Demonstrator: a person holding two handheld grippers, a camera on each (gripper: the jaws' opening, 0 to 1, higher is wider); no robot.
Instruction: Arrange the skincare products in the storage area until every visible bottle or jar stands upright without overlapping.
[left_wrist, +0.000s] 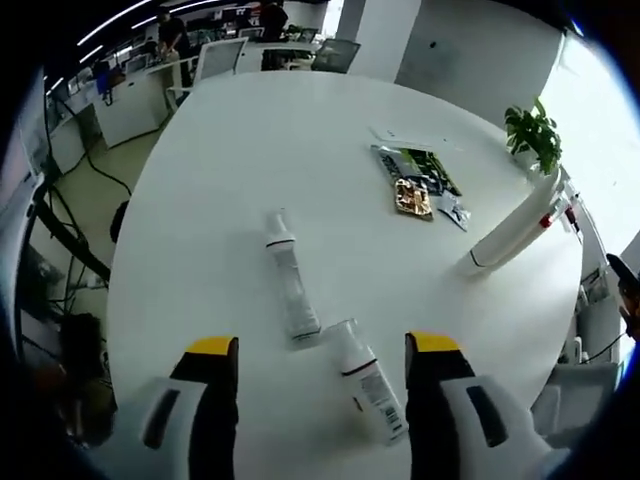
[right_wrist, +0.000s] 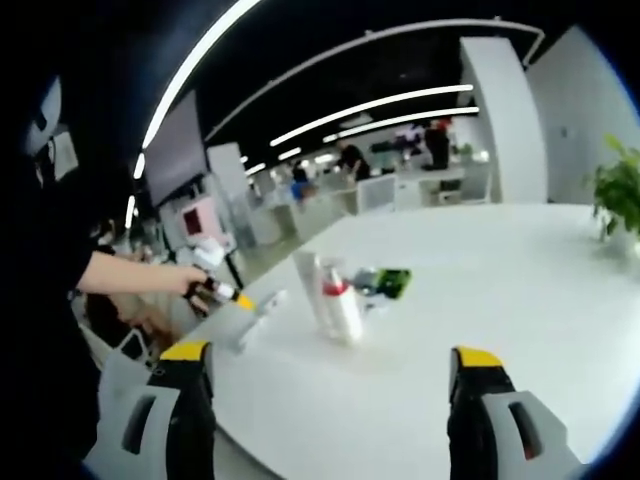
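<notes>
Two white skincare bottles lie flat on the white table (left_wrist: 220, 170). One is a slim bottle (left_wrist: 290, 282); the other, a labelled bottle (left_wrist: 368, 385), lies below it between my left jaws. My left gripper (left_wrist: 322, 348) hovers above them, open and holding nothing. At the right a tall white bottle (left_wrist: 510, 235) with a red part stands upright; it is also in the right gripper view (right_wrist: 338, 298), ahead of my open right gripper (right_wrist: 331, 355). A hand holds the left gripper (right_wrist: 235, 297) at the left, over a lying bottle (right_wrist: 258, 318).
Green snack packets (left_wrist: 418, 182) lie on the far side of the table, also seen behind the standing bottle (right_wrist: 385, 282). A potted plant (left_wrist: 535, 135) stands at the right edge. Desks, chairs and people are in the office beyond.
</notes>
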